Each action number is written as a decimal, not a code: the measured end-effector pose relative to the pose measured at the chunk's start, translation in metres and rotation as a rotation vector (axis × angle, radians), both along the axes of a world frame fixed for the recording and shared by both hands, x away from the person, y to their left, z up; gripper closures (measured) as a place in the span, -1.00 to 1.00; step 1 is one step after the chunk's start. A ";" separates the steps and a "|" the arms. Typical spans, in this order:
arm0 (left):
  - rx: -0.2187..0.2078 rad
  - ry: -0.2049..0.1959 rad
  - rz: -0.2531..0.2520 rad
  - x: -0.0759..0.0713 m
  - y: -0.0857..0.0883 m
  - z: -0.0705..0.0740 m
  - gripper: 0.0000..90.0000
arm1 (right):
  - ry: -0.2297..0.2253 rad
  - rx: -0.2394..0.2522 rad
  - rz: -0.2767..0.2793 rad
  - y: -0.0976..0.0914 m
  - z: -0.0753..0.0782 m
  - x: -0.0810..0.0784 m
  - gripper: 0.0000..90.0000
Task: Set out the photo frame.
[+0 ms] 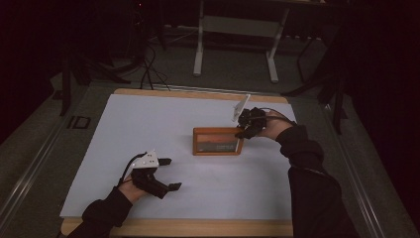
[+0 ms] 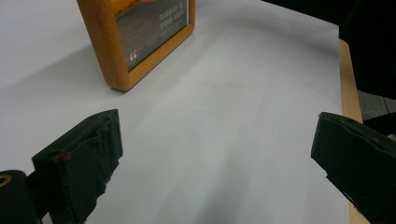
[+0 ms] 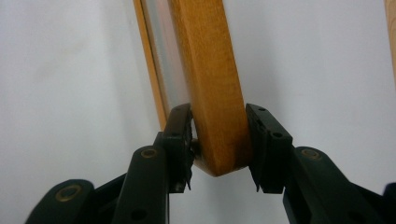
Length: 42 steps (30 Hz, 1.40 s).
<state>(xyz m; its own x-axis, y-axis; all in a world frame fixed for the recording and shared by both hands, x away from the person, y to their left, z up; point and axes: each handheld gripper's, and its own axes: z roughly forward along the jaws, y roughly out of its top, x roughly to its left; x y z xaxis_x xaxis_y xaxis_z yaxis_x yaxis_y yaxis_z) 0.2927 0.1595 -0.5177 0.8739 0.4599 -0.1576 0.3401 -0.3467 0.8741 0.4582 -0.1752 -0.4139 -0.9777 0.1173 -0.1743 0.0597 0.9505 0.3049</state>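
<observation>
Right gripper [image 3: 218, 140] clamps frame [image 1: 217, 141] corner only; frame may pivot, tip onto table [image 1: 148, 119]. Left gripper [image 1: 166, 173] open, idle, well apart.

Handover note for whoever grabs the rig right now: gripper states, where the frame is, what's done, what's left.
Right gripper: shut on the wooden picture frame, jaws pinching its right end from front and back.
Left gripper: open, holding nothing, near the table's front left, short of the frame.
Frame: standing on its long edge mid-table, picture facing the person.
Done: frame gripped.
Left: probably moving or laying it down; left gripper is free to steady it.
</observation>
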 end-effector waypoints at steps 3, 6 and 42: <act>0.002 0.000 0.000 0.000 0.000 0.000 -0.94 | 0.019 0.023 -0.018 -0.002 -0.001 0.006 0.38; 0.003 -0.001 0.001 0.000 0.000 0.000 -0.94 | 0.025 0.031 -0.023 -0.002 -0.002 0.009 0.37; -0.002 0.012 -0.009 0.000 -0.001 -0.002 -0.94 | -0.017 0.031 -0.058 0.009 0.003 0.024 0.05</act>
